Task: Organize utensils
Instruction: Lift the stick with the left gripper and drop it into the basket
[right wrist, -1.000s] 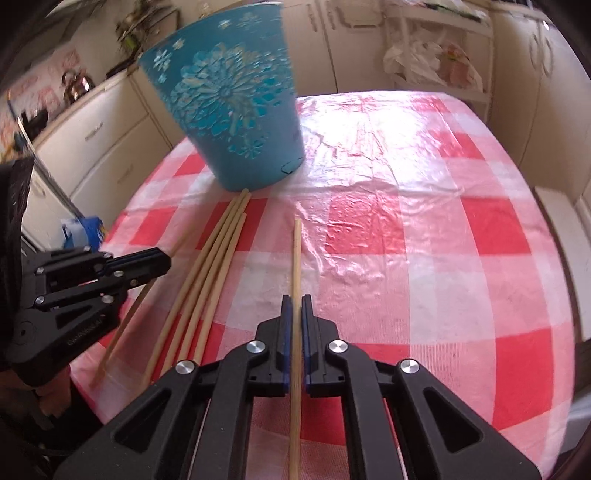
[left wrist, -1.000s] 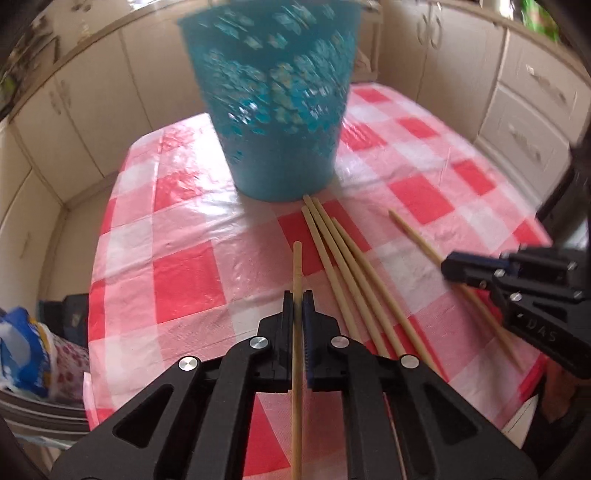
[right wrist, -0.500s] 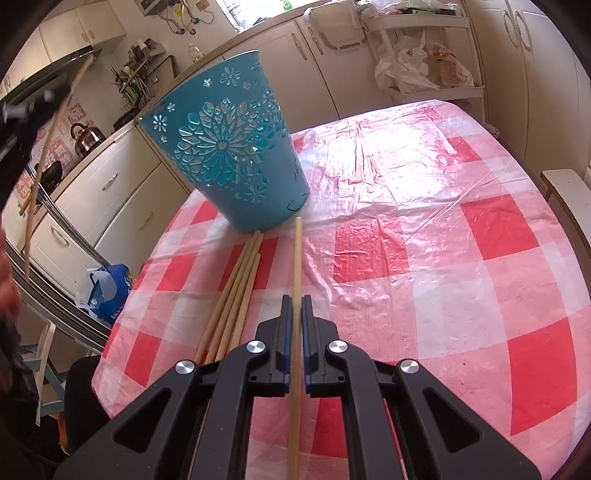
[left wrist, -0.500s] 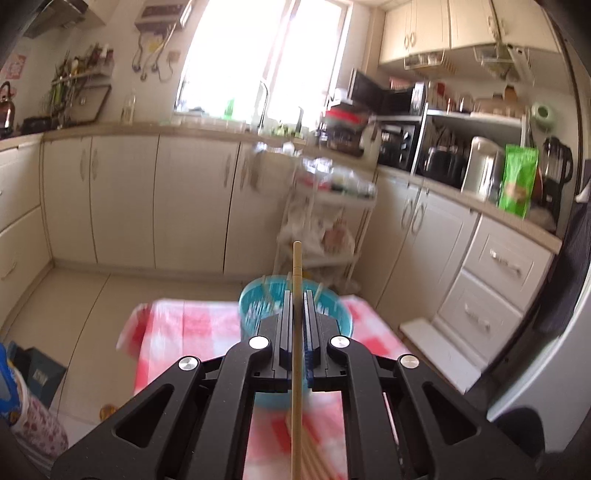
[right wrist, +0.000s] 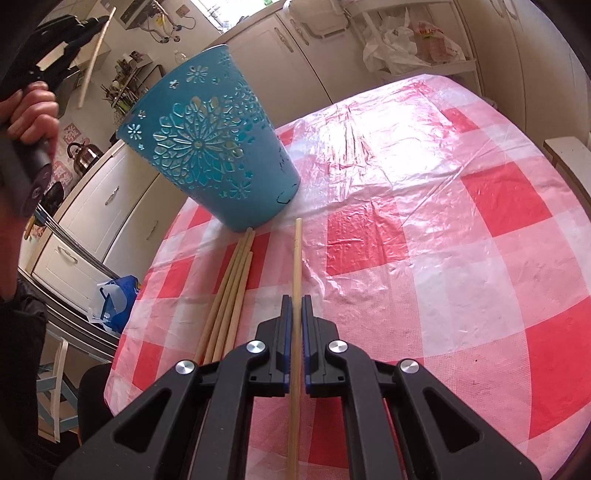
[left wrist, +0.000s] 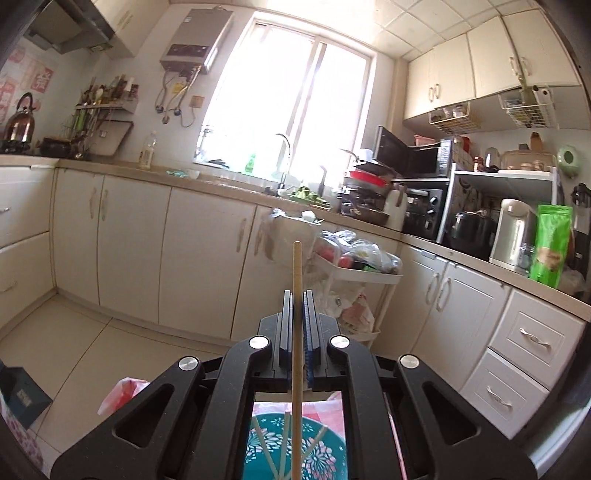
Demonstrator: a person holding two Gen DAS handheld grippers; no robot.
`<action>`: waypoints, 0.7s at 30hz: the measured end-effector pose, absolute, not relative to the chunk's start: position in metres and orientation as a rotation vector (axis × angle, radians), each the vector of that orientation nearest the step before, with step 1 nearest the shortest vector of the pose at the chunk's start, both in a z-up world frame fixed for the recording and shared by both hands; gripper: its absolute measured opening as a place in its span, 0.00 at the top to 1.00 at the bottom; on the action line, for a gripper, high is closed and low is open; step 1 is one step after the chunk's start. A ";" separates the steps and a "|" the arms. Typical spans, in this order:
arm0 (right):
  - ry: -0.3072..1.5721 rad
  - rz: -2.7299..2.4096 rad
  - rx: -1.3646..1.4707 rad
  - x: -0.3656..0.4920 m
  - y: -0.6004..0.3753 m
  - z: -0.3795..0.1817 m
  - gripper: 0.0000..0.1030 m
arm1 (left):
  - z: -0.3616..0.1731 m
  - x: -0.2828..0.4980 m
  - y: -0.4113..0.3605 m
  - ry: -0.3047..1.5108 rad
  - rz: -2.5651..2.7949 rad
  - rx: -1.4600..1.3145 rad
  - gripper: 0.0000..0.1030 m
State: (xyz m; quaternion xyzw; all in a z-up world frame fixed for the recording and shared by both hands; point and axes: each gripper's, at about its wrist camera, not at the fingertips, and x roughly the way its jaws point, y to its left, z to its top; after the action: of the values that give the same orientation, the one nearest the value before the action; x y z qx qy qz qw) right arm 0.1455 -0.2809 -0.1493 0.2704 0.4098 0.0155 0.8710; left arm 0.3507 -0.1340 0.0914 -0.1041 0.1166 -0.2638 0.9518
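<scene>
My left gripper (left wrist: 297,295) is shut on a wooden chopstick (left wrist: 296,273) and held high, pointing roughly level at the kitchen. Directly under it is the open top of the teal cut-out basket (left wrist: 325,446), with a few chopsticks inside. In the right wrist view, that basket (right wrist: 210,147) stands on the red-and-white checked tablecloth (right wrist: 443,229). The left gripper (right wrist: 86,27) hangs above the basket's left side with its chopstick (right wrist: 92,59), gripped by a hand (right wrist: 33,110). My right gripper (right wrist: 296,299) is shut on another chopstick (right wrist: 297,251) low over the cloth. Several loose chopsticks (right wrist: 232,288) lie to its left.
Cream cabinets (left wrist: 140,251) run along the walls, and a white trolley (left wrist: 362,273) with bags stands beyond the table. A chair edge (right wrist: 565,155) shows at the table's right. A blue bag (right wrist: 118,299) lies on the floor to the left.
My left gripper has lifted its chopstick off the table, tipped up to near level and come over the basket. The right gripper has stayed put, still clamped on its chopstick.
</scene>
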 end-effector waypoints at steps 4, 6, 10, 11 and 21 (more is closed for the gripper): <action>0.870 0.037 0.585 0.146 -0.284 -0.151 0.94 | 0.065 0.367 -0.136 0.281 -0.495 -0.246 0.95; 0.874 0.038 0.589 0.147 -0.284 -0.152 0.94 | 0.052 0.371 -0.137 0.302 -0.479 -0.233 0.95; 0.881 0.039 0.599 0.147 -0.284 -0.154 0.94 | 0.034 0.368 -0.140 0.331 -0.464 -0.177 0.95; 0.880 0.039 0.601 0.147 -0.285 -0.154 0.94 | 0.030 0.366 -0.140 0.338 -0.462 -0.162 0.95; 0.876 0.037 0.622 0.146 -0.287 -0.155 0.94 | 0.001 0.327 -0.127 0.434 -0.453 -0.067 0.90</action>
State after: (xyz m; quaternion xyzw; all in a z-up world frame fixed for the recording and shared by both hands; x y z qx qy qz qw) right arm 0.1456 -0.2872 -0.1548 0.2963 0.4170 0.0177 0.8591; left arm 0.3269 -0.1268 0.0005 -0.0330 0.2134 -0.2229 0.9506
